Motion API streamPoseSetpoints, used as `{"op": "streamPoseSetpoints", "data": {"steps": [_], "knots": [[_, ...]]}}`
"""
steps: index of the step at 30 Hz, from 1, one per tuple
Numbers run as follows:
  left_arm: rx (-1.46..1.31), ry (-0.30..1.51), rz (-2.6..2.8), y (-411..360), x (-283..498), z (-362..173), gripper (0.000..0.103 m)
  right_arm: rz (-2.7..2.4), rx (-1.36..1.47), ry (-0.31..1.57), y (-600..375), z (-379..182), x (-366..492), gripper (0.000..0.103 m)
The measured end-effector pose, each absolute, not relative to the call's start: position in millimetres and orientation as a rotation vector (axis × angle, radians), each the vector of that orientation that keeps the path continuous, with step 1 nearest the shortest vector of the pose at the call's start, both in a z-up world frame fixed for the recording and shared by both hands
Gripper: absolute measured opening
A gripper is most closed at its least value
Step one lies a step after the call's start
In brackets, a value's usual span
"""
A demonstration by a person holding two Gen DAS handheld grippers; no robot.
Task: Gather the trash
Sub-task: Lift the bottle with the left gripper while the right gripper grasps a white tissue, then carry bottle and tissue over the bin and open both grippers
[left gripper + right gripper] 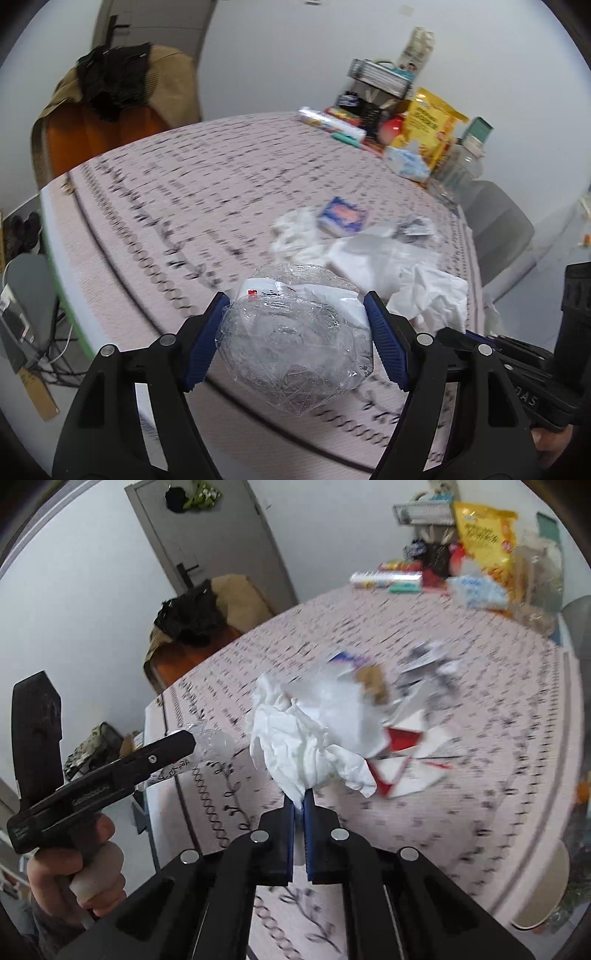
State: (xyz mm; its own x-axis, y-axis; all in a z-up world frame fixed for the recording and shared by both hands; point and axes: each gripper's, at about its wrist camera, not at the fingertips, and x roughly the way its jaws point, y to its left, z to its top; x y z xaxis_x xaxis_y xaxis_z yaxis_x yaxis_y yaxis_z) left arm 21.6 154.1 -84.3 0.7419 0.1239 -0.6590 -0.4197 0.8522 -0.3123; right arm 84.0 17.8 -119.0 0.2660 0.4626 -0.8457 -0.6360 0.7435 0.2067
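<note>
One patterned pink tablecloth [177, 206], grey door [207, 535] behind.

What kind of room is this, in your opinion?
Probably a room in a home, not a workshop: a table with a patterned cloth, snack packets and household goods by the wall, and a chair draped with clothes near a door.

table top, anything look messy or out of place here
Yes. Loose trash lies scattered mid-table: crumpled white tissues, a small blue packet and torn red-and-white wrappers. Two pieces are already gripped: the left gripper holds a crushed clear plastic container, the right gripper a wadded tissue.
</note>
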Motion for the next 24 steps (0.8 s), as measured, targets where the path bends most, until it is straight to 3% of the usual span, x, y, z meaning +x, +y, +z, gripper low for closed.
{"op": "streamPoseSetpoints", "data": {"steps": [24], "knots": [[-0.240, 0.684, -0.013, -25.8, 141.9, -42.3, 0.074, 0.314, -0.025, 0.899, -185.1, -66.7, 127.3, 0.006]]}}
